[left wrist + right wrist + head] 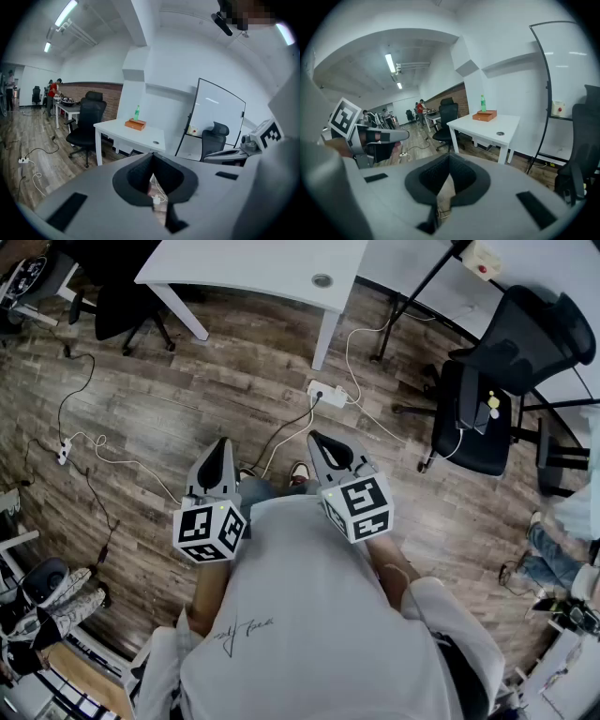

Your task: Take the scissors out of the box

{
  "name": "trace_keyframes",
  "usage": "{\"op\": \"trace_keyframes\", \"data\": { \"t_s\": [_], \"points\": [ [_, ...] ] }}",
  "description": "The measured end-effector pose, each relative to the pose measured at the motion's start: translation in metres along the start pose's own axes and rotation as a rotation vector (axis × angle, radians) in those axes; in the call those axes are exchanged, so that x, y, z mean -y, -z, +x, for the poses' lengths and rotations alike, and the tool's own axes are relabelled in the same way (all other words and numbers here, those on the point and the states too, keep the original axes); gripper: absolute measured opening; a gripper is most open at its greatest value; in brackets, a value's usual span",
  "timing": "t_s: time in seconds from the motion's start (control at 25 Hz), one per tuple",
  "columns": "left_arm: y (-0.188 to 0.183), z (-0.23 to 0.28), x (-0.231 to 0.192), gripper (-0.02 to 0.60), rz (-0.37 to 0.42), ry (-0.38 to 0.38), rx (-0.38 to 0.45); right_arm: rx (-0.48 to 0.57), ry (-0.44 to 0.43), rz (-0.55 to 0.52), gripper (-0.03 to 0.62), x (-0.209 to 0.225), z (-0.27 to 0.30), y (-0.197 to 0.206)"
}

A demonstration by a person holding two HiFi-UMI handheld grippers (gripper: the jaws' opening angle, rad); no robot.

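We hold left gripper (222, 442) and right gripper (314, 436) jaws together, empty. Box (135, 124) far off, mid-frame on table (140, 136) (scissors unseen); floor power strip (326, 392) may trip us.

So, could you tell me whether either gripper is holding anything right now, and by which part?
Nothing is held: the left gripper and the right gripper each have their jaws shut together with nothing between them.
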State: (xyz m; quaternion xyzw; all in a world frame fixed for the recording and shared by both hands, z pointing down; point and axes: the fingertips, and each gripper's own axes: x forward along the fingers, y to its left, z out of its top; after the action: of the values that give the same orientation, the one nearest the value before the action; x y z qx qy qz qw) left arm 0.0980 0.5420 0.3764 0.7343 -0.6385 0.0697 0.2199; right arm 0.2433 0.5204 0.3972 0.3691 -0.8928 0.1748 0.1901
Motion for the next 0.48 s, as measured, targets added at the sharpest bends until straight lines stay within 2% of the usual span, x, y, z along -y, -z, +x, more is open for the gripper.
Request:
{"op": "trace_keyframes", "data": {
  "t_s": [0.48],
  "points": [
    [0.007,-0.011,0.000,0.008,0.001,-0.014,-0.015,-0.002,-0.037,0.004,0.009,-0.007,-0.003,0.007]
  ]
}}
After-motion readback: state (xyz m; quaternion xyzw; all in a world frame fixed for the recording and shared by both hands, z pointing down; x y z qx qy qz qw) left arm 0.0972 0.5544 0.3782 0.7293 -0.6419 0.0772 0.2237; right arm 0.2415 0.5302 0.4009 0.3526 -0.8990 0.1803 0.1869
